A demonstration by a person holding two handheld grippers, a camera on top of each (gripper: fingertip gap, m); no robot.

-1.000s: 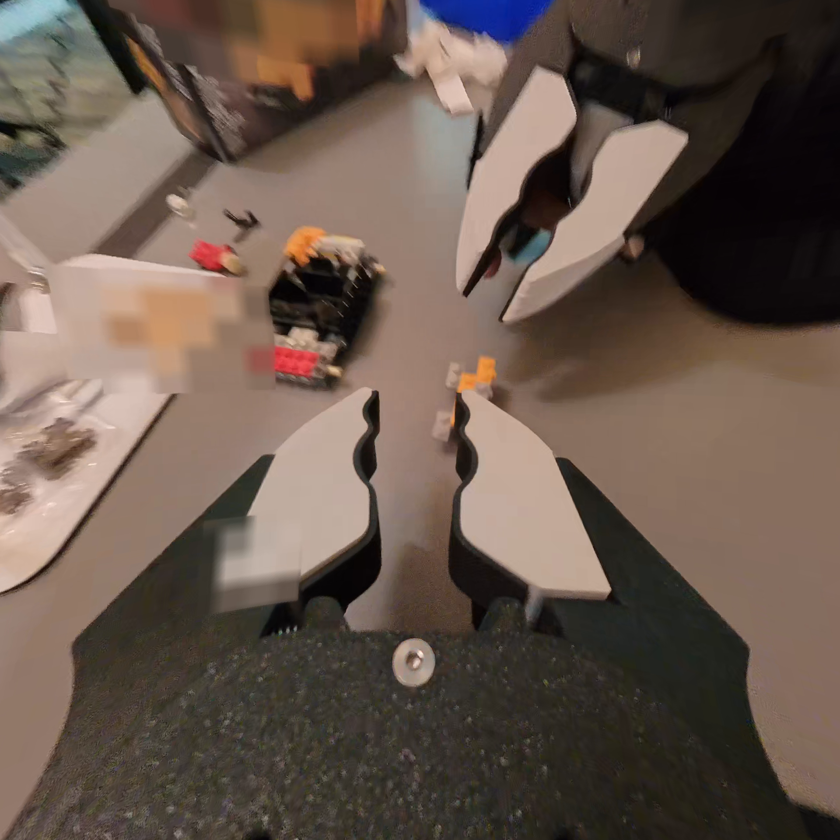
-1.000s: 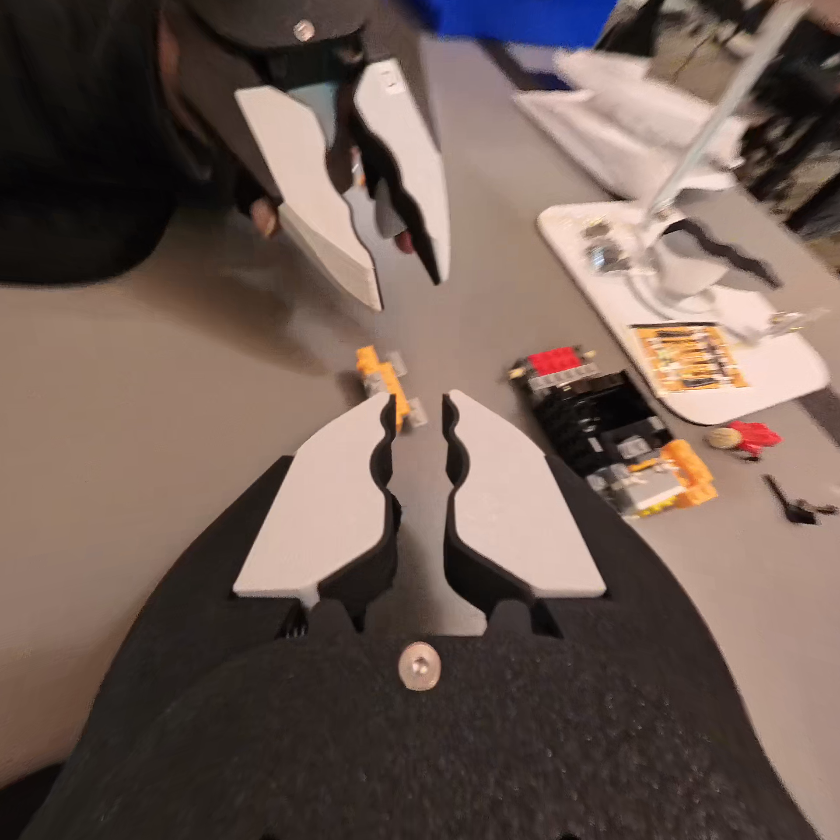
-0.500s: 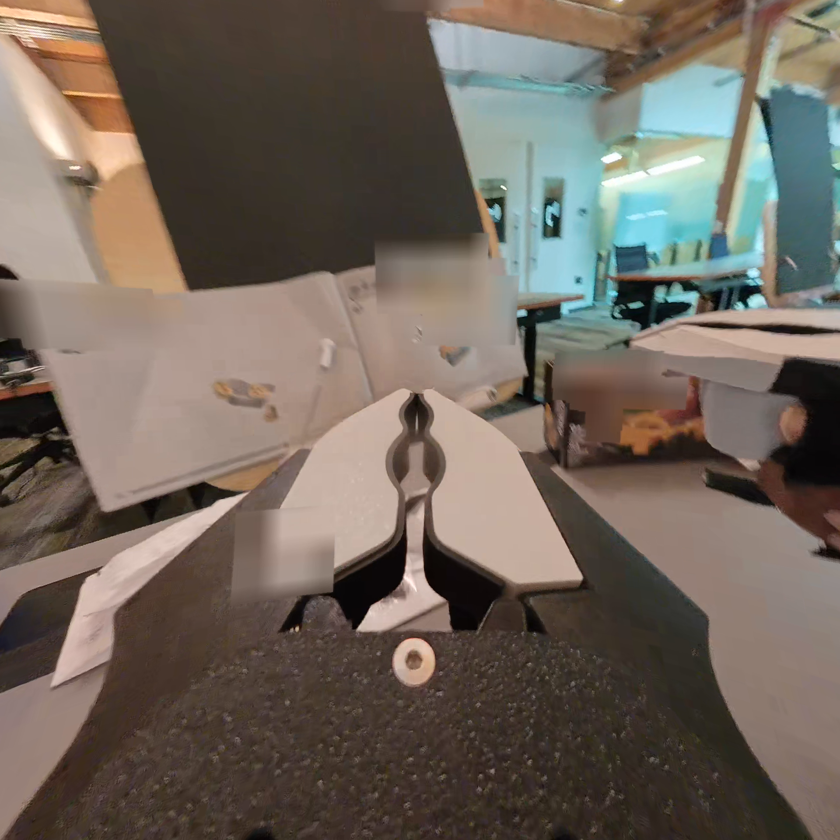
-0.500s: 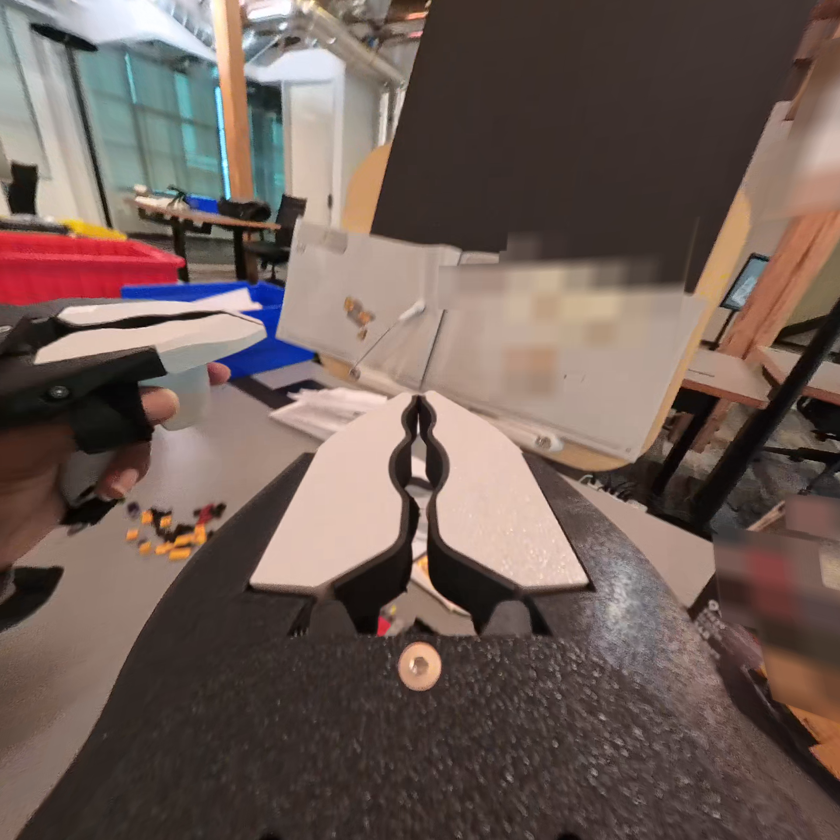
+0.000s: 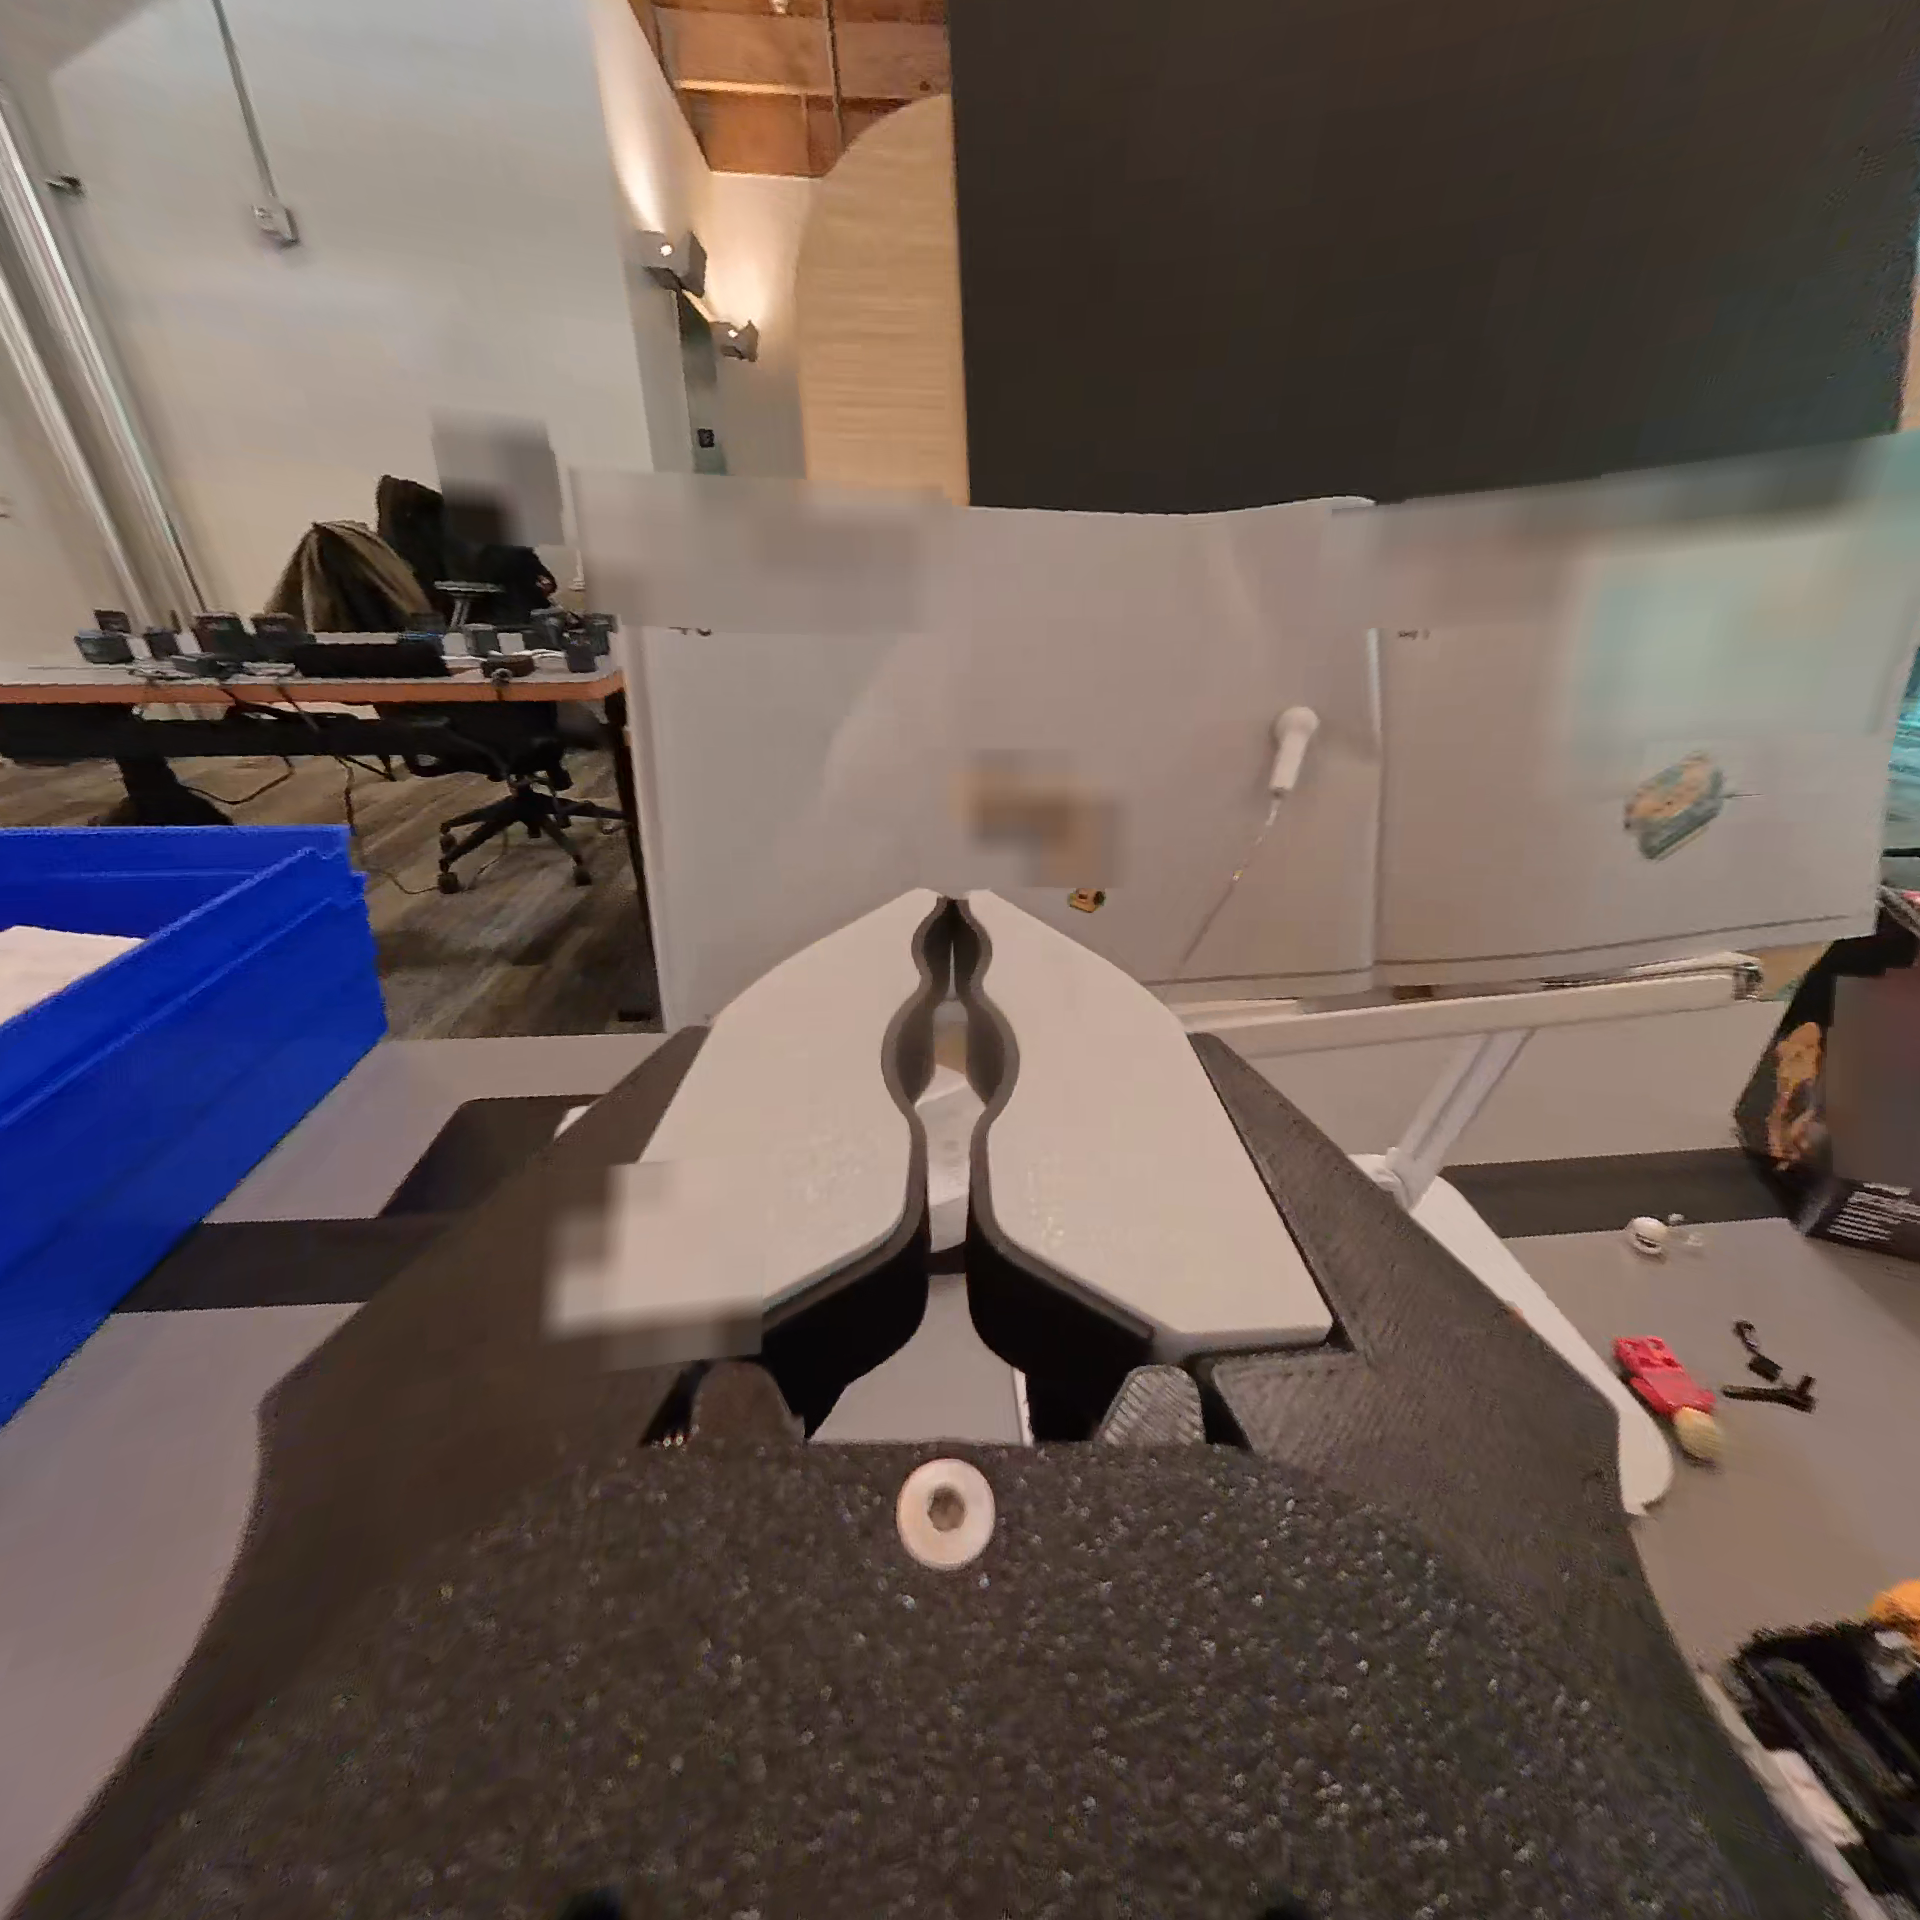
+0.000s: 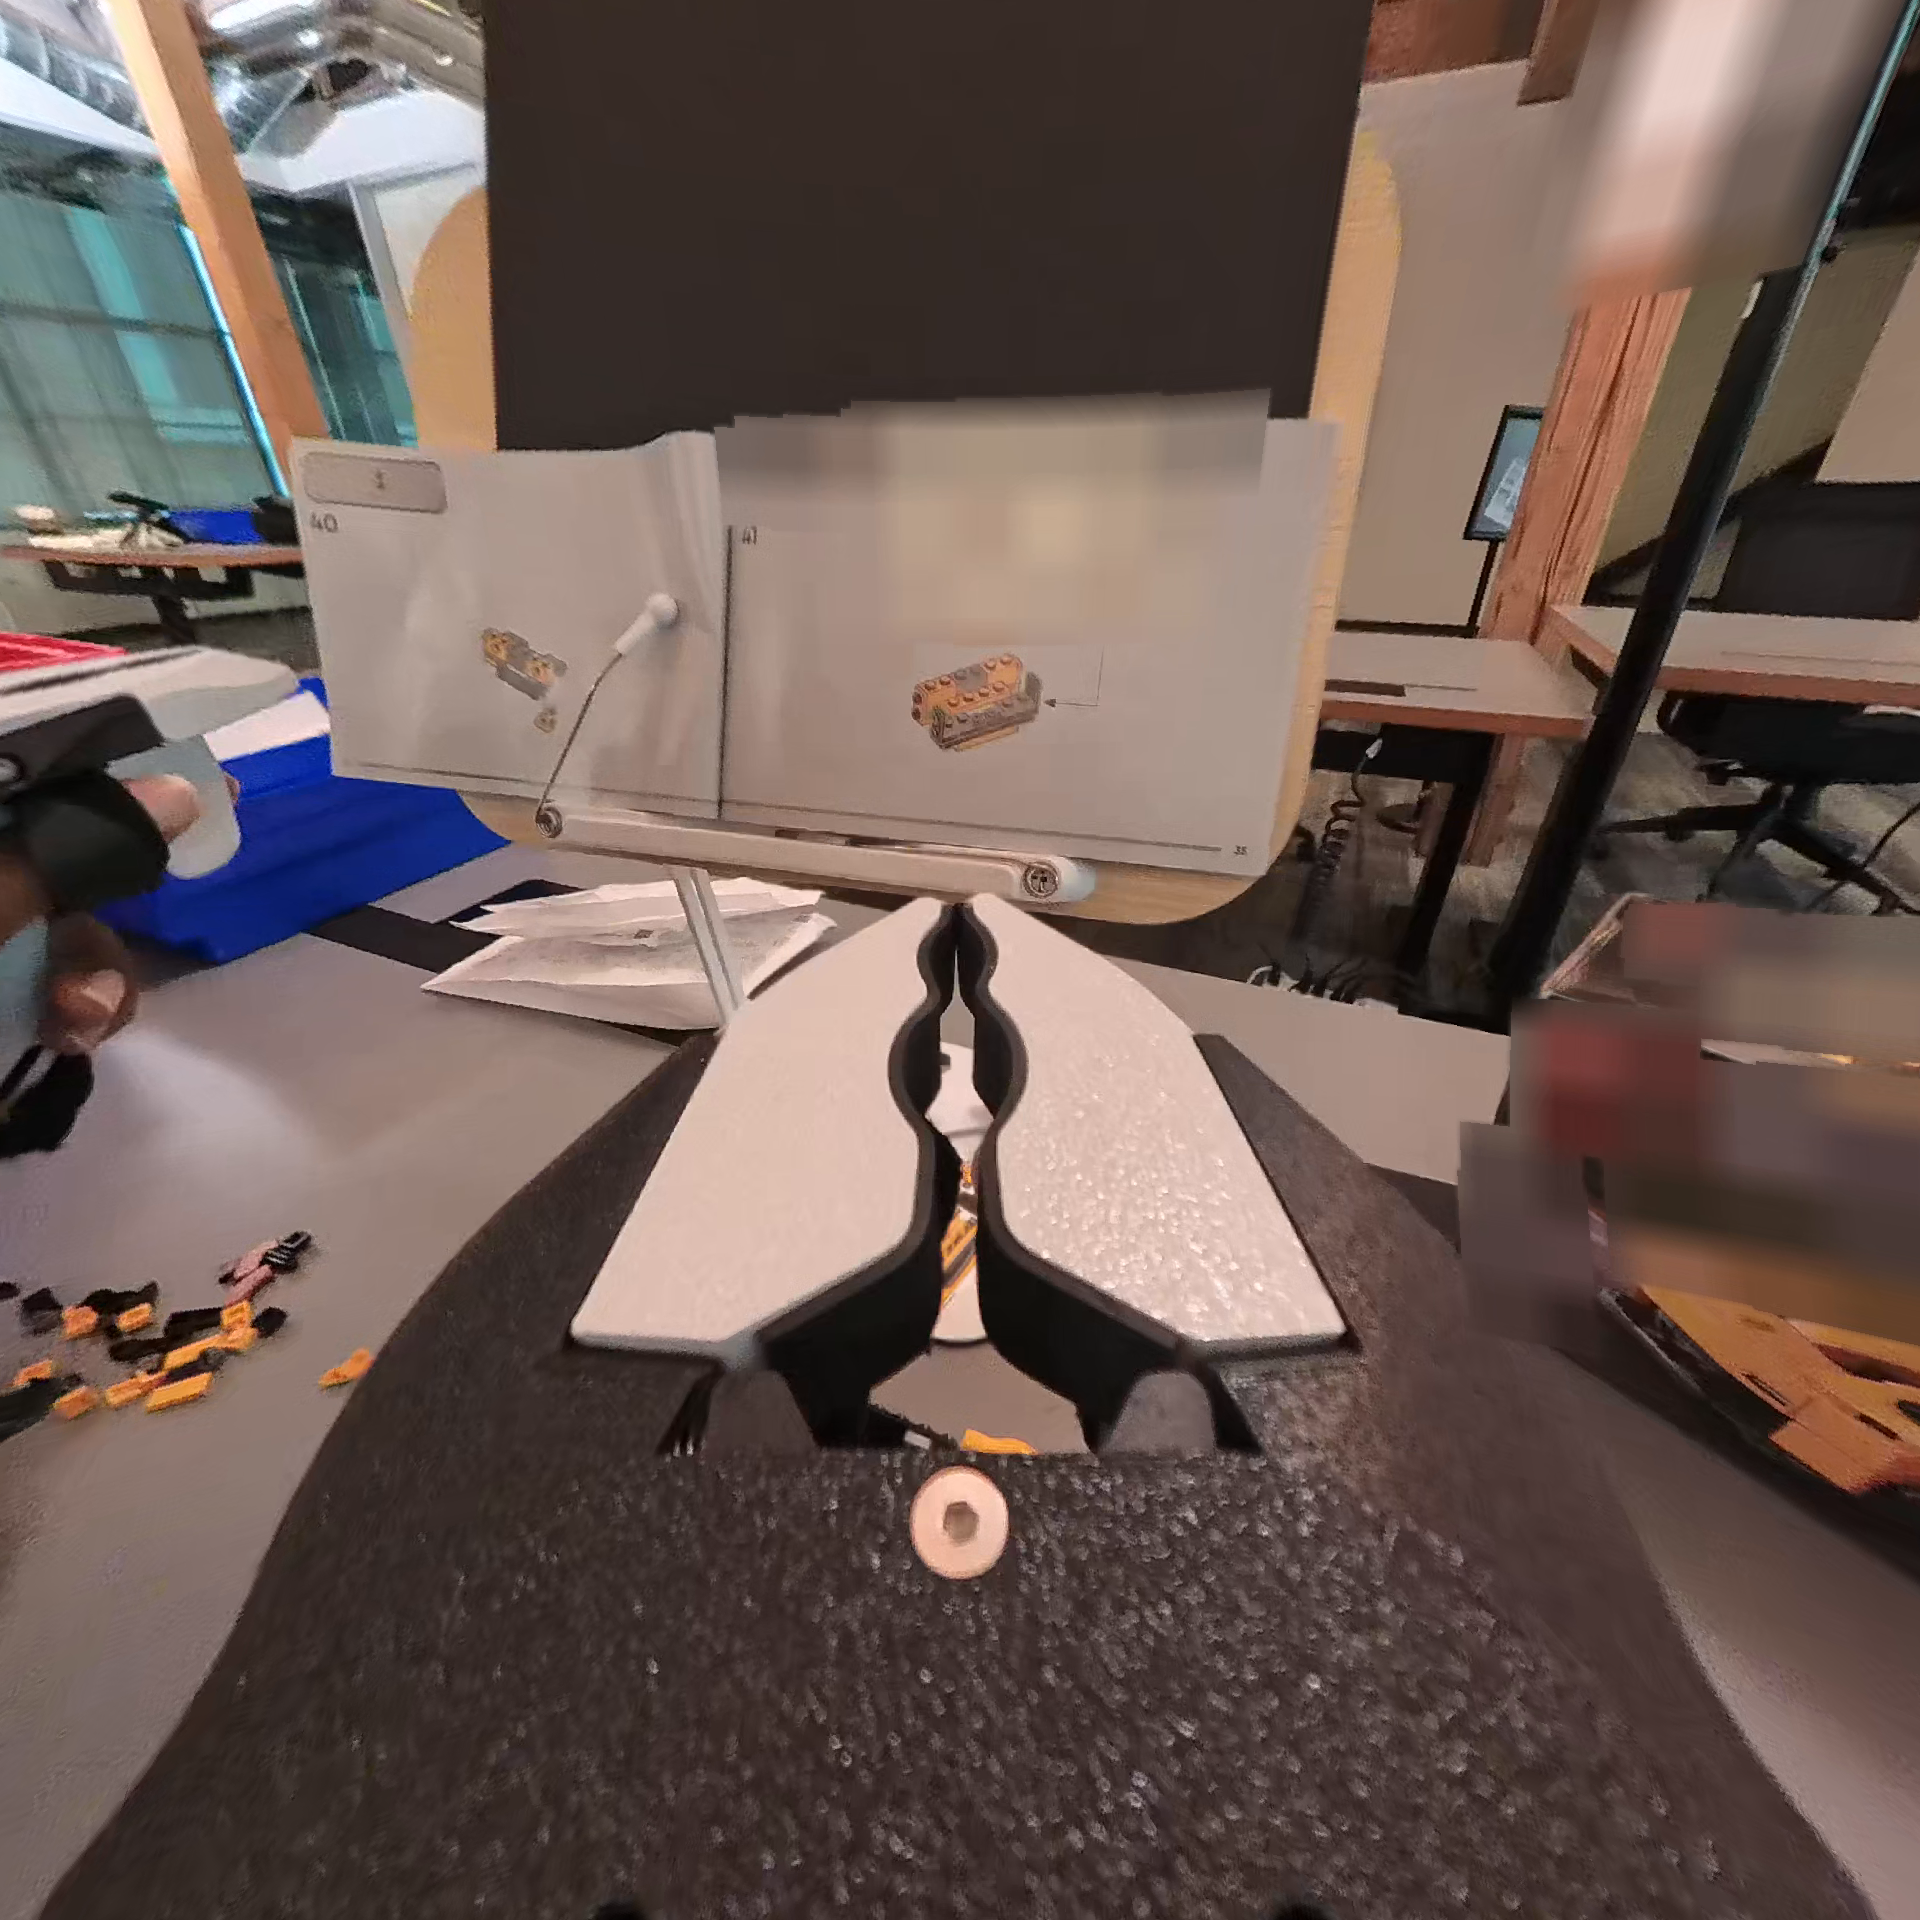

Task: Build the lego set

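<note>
My left gripper (image 5: 953, 916) is shut and empty, raised above the grey table and facing the open instruction booklet (image 5: 1247, 790) on its white stand. My right gripper (image 6: 954, 920) is shut and empty too, facing the same booklet (image 6: 831, 644). The black partly built model (image 5: 1829, 1714) with an orange piece shows at the lower right edge of the left wrist view. A small red piece (image 5: 1652, 1371) and small black pieces (image 5: 1766, 1377) lie on the table to the right. A pile of loose orange and black pieces (image 6: 135, 1351) lies at the left in the right wrist view.
A blue bin (image 5: 177, 1039) stands at the left. The set's box (image 5: 1839, 1101) stands at the right. Folded paper sheets (image 6: 634, 956) lie under the stand. The left gripper held by a hand (image 6: 94, 790) shows at the left edge of the right wrist view. My right fingertips sit around 25 centimetres from my left ones. To reach the black partly built model (image 5: 1829, 1714) in a straight line is about 20 centimetres for my right fingers, about 30 centimetres for my left. The small red piece (image 5: 1652, 1371) is about 20 centimetres from my right fingertips.
Both grippers have closed and tilted up from the table, away from the small orange assembly, and now face the booklet. Over the last half second the views shifted slightly.
</note>
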